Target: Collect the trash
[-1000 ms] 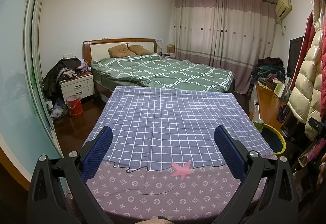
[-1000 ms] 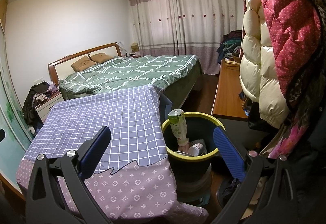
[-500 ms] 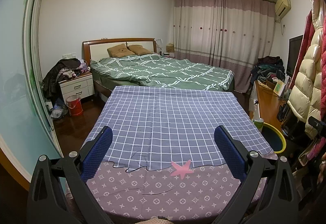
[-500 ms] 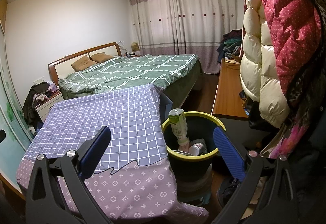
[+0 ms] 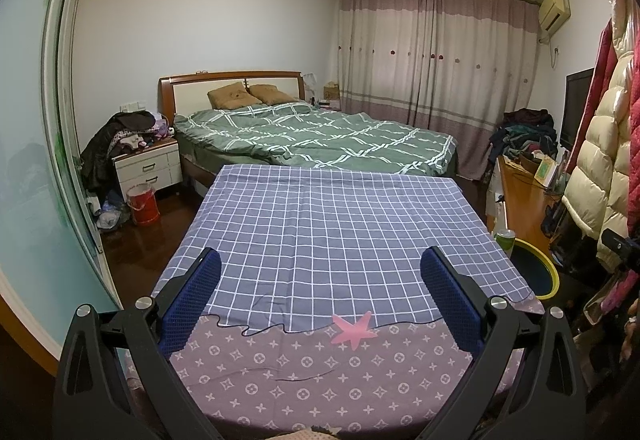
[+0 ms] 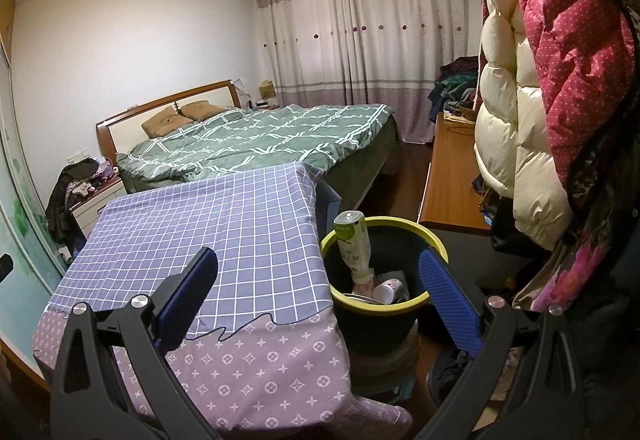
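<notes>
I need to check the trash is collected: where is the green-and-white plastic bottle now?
In the right wrist view the green-and-white plastic bottle stands upside down inside the dark bin with the yellow rim, against its left wall, beside the table with the checked cloth.

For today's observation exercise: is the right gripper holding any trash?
No: the right gripper is open and empty, and the bottle stands in the bin.

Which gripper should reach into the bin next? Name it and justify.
Right. The right gripper is open and faces the yellow-rimmed bin holding the bottle. The left gripper, also open, faces the checked cloth; the bin sits at its far right.
</notes>
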